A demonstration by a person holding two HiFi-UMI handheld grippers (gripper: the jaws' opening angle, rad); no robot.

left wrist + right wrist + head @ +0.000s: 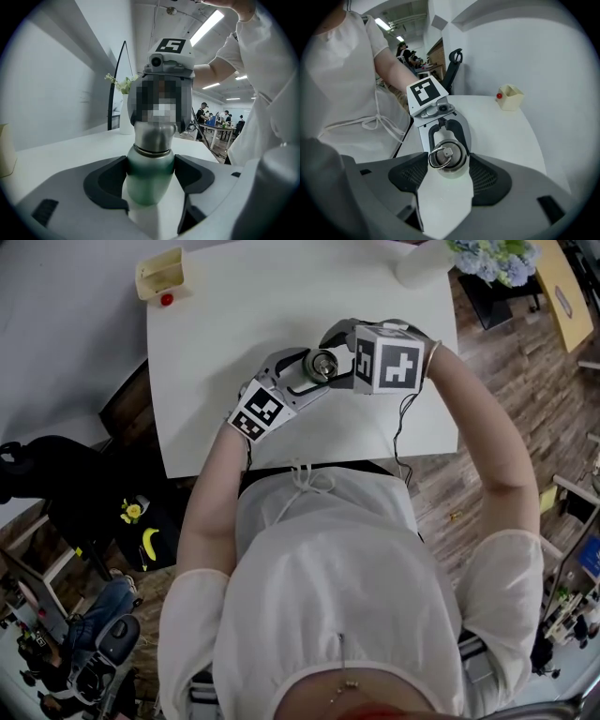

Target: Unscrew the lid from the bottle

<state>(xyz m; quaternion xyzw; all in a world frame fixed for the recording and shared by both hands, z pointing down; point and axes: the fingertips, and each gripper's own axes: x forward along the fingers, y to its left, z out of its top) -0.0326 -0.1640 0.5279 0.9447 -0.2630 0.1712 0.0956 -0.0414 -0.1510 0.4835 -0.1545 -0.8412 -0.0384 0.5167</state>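
Squarely, left claw (151, 187) grips bottle (150, 166), right claw (449, 165) lid (446, 154).

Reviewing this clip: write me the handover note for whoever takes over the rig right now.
The left gripper: jaws shut on the green body of the bottle, over the white table.
The right gripper: jaws shut from above on the silver, ring-topped lid.
Done: both grips are set. The lid sits on the bottle's neck; how far it is loosened cannot be told.
Left: twist the lid off, probably while the left gripper keeps the bottle from turning, then lift it clear.
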